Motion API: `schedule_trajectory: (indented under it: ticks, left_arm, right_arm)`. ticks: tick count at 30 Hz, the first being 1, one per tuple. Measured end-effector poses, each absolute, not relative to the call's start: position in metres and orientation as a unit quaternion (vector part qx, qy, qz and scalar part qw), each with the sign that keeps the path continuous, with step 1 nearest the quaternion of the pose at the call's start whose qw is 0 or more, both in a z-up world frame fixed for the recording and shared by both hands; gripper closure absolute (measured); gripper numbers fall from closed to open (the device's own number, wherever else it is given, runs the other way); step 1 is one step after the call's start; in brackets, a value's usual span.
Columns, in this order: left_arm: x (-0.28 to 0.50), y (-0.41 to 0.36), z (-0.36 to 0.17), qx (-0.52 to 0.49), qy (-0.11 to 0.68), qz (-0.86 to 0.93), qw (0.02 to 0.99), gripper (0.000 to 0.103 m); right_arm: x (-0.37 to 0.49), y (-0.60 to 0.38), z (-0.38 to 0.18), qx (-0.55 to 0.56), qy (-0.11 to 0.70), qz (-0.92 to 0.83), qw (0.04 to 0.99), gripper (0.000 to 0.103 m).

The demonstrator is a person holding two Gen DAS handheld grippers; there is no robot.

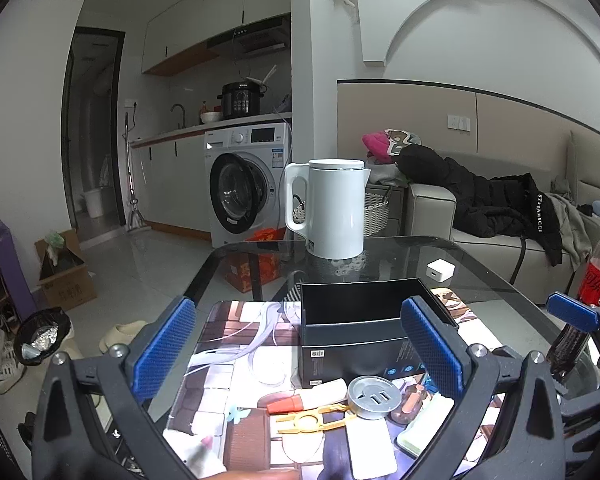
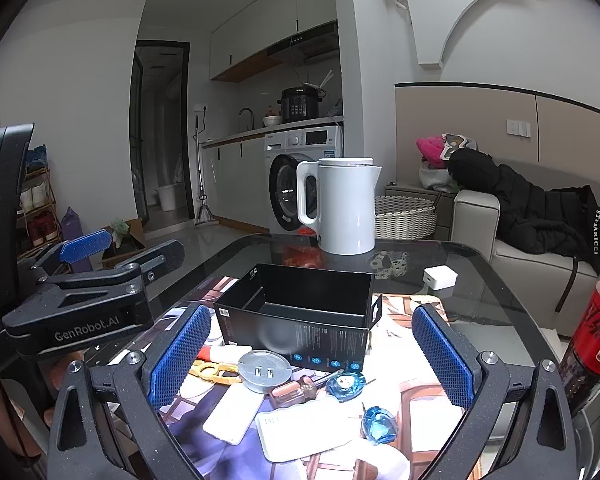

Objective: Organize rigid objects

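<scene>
Here, left gripper (image 1: 300, 352) and right gripper (image 2: 310, 354) hover with fingers released, empty, above clutter beside the black box (image 2: 300, 320).

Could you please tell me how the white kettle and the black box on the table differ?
The kettle is white, tall and round, with a lid on and a handle; the box is black, low and rectangular, open at the top. The kettle stands on bare glass at the far end of the table; the box sits nearer, on the printed mat. Both stand upright, untouched by either gripper.

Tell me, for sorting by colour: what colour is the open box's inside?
Black inside; the open box shows best in the right wrist view.
</scene>
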State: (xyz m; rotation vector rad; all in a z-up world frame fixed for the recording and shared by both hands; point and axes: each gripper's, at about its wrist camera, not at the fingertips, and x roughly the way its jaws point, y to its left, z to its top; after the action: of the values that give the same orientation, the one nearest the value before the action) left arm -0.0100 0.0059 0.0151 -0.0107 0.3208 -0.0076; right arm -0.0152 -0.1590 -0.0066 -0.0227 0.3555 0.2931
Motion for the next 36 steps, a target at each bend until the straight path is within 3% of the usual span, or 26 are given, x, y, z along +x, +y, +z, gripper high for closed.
schedule_trajectory:
  ticks: [25,36]
  left_arm:
    - [0.015,0.001,0.023,-0.007,0.222,-0.003,0.975,0.000]
    - [0.049,0.003,0.019,0.006,0.300,-0.034,0.953,0.000]
  right_arm:
    - [-0.012,-0.163,0.004,-0.017,0.164,0.142,0.976,0.001]
    - [0.024,-0.168,0.025,-0.029,0.213,0.147,0.966,0.001]
